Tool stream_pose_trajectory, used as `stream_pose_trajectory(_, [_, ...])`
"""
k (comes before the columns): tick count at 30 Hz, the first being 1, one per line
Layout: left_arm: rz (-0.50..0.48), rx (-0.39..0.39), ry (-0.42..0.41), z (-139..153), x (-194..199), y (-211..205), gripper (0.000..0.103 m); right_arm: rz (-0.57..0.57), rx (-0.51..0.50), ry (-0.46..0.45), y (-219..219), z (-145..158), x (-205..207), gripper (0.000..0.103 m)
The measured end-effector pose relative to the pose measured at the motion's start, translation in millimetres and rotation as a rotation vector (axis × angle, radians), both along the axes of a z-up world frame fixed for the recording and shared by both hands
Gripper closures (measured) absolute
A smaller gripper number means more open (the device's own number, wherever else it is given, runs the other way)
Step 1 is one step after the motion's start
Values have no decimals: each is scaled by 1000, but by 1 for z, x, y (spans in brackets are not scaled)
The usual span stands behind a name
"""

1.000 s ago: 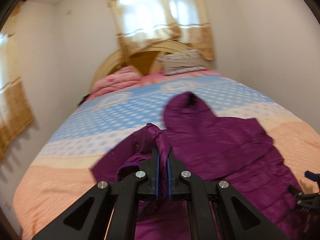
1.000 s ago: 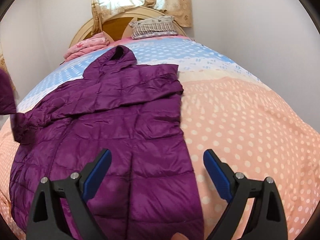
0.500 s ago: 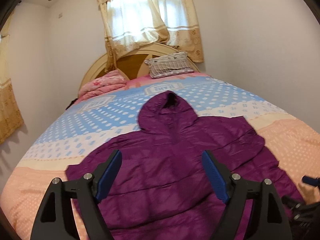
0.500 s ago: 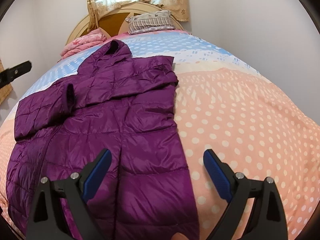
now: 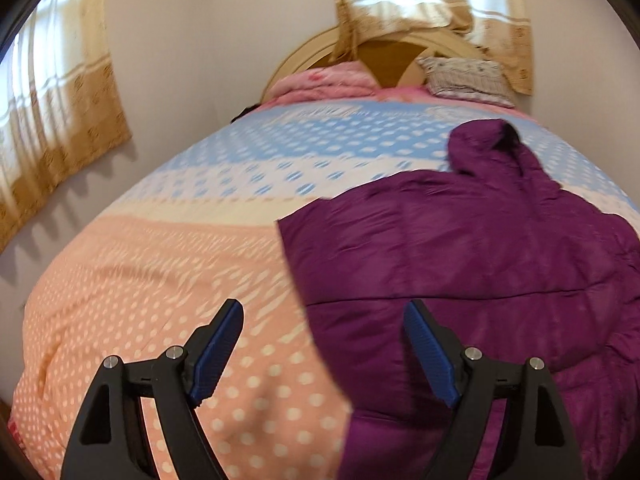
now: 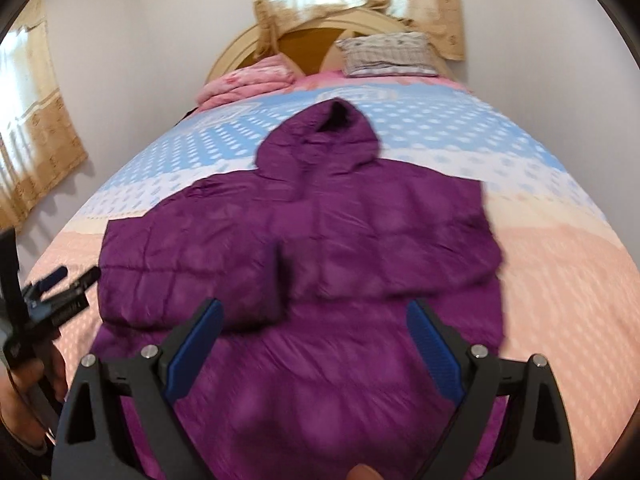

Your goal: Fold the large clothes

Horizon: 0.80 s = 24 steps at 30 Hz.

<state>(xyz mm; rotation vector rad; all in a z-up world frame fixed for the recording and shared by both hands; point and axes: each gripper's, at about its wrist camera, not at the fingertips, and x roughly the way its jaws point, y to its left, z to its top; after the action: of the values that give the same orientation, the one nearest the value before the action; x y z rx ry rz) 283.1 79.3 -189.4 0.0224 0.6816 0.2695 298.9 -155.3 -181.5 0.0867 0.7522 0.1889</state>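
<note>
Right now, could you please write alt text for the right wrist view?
A purple hooded puffer jacket lies flat on a polka-dot bedspread, sleeves folded across its front. The open right tongs hover above it, empty.

Purple hooded puffer jacket [image 6: 320, 248], flat on bed; sleeves folded inward

A bedroom in a home. Shown by a wide bed [image 6: 568, 264] under a dotted quilt [image 5: 168, 264] in pink, cream and blue, an arched wooden headboard [image 6: 312, 44], a patterned pillow [image 6: 386, 54] and a folded pink blanket [image 6: 248, 82] at the head. Also plain white walls [image 5: 180, 40] and windows hung with beige curtains [image 5: 52, 92].
</note>
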Motion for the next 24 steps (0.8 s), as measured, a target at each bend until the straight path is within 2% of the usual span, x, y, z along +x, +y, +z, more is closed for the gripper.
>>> stream_pose_trajectory(4, [7,-39,18,-5,3,15,20,42,-3,47,28,-18,35,9])
stream_pose_trajectory(5, [9,-43,24,-6,4,16,20,52,3,64,32,-23,38,12])
stream_pose_trajectory(7, [11,-47,31,-8,7,17,20,61,9,105,41,-36,49,44])
stream_pose_trajectory(8, [12,-49,31,-8,8,18,20,69,9,111,44,-38,49,87])
stream_pose_trajectory(9, [16,-51,29,-7,7,21,20,83,24,104,45,-39,48,93])
stream_pose_trajectory(12, [22,-42,22,-6,9,24,20,77,23,29,41,-23,34,94])
stream_pose_trajectory(16, [37,-41,34,-7,12,29,20,23,49,-60,8,5,11,95])
stream_pose_trajectory(20, [35,-47,39,-6,13,26,20,-78,52,-87,-32,9,3,95])
stream_pose_trajectory(24, [22,-31,48,-8,13,17,20,-164,72,-63,-70,-2,-9,95])
